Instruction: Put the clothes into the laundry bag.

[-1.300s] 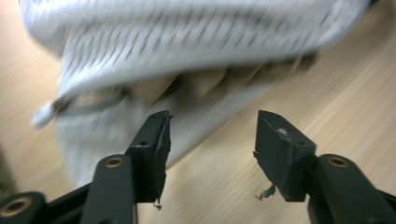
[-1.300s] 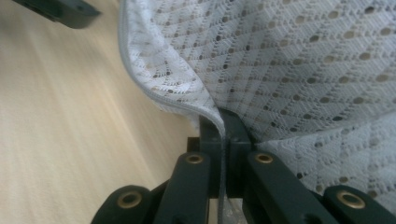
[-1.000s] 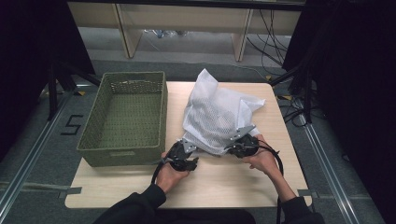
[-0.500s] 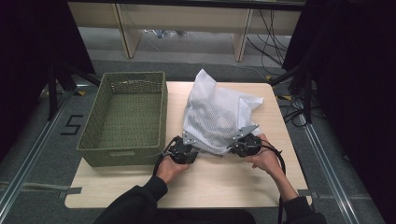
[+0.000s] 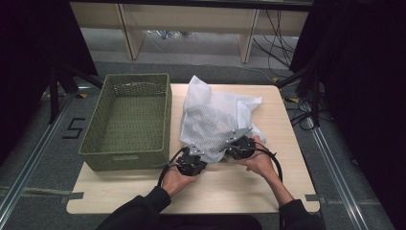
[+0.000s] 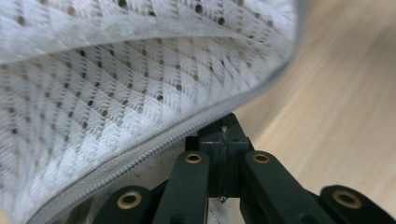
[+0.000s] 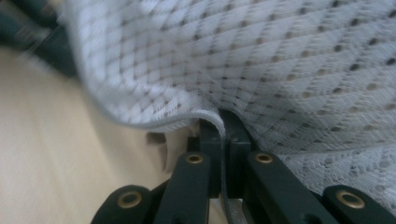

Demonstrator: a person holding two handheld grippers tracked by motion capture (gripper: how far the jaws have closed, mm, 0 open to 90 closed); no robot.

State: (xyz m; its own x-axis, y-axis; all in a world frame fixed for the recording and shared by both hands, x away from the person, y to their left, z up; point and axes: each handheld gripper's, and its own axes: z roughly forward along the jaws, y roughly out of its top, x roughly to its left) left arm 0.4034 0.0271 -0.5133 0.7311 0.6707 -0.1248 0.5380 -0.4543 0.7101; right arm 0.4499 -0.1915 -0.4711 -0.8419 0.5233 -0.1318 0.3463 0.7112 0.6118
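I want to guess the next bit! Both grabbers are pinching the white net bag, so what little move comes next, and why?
Probably lift the mesh bag slightly: the left gripper, just closed, and right gripper pinch its near edge, and the green basket sits open beside it.

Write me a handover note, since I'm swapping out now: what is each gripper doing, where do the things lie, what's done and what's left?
Left gripper: jaws have just been closing and are now shut on the zipper edge of the white mesh bag.
Right gripper: shut on the mesh bag's hem, a little further along the near edge.
Things: the bag sits bunched on the table, right of the green basket, which looks empty.
Done: both grips on the bag's near edge.
Left: probably lift the bag and move it, perhaps into the basket; nothing is in it yet.
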